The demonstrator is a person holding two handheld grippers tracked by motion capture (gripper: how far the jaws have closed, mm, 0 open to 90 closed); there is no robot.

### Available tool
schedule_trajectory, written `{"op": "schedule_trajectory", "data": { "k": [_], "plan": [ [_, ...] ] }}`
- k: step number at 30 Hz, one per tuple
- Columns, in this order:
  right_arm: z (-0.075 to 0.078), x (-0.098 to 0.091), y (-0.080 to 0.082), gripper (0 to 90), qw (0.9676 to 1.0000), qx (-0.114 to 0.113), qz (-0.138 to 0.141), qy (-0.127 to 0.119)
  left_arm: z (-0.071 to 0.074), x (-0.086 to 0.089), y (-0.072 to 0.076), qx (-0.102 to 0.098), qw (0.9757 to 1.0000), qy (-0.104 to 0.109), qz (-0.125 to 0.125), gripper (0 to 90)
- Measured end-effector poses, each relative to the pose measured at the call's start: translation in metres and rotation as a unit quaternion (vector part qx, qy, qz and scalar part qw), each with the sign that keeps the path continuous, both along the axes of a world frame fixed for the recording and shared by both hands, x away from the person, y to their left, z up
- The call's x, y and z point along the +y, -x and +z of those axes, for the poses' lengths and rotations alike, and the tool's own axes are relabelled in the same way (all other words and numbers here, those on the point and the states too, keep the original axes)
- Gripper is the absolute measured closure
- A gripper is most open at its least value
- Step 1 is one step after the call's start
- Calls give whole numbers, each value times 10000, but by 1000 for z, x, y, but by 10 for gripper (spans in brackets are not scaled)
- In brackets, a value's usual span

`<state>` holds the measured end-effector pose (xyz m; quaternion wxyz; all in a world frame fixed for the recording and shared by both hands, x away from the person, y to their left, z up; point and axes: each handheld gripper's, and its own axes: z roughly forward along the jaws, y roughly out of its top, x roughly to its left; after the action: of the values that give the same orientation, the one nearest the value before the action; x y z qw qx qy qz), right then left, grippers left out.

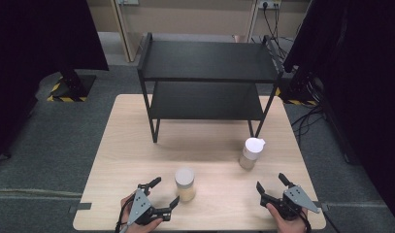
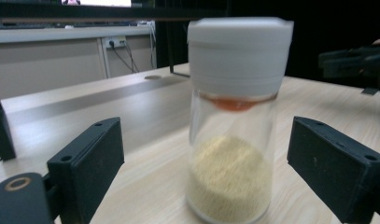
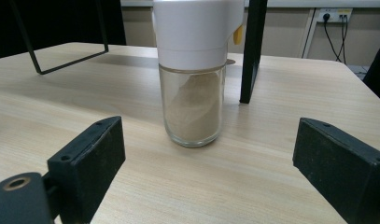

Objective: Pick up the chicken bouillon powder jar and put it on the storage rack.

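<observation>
Two clear jars with white lids stand upright on the wooden table (image 1: 137, 145). The near jar (image 1: 184, 184) (image 2: 232, 121) holds pale yellow grains and sits just ahead of my left gripper (image 1: 165, 192) (image 2: 206, 177), whose jaws are open on either side of it without touching. The farther jar (image 1: 251, 153) (image 3: 194, 70) holds brownish powder and has a white flip-top cap. It stands a short way beyond my right gripper (image 1: 271, 181) (image 3: 211, 172), which is open with nothing between its jaws.
A black two-tier metal shelf (image 1: 207, 82) stands at the back of the table, both tiers bare; one leg (image 3: 253, 51) is right behind the powder jar. Dark curtains flank the table, and cables (image 1: 309, 119) lie on the floor at the right.
</observation>
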<state>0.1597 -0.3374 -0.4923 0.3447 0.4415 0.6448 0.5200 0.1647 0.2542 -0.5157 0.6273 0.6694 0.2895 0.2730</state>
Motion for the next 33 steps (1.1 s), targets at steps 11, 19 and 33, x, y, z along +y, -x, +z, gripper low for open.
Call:
{"op": "schedule_trajectory", "data": {
  "k": [11, 19, 33],
  "plan": [
    [1, 0, -1, 93, 10000, 48, -24, -17, 11, -10, -21, -100, 9994, 6, -330, 150],
    [1, 1, -1, 94, 10000, 45, -16, 14, 12, -18, -32, -63, 9990, 40, -445, 224],
    [4, 0, -3, 92, 9999, 141, -29, -21, 15, -25, -31, -157, 9991, -91, -391, 336]
  ]
}}
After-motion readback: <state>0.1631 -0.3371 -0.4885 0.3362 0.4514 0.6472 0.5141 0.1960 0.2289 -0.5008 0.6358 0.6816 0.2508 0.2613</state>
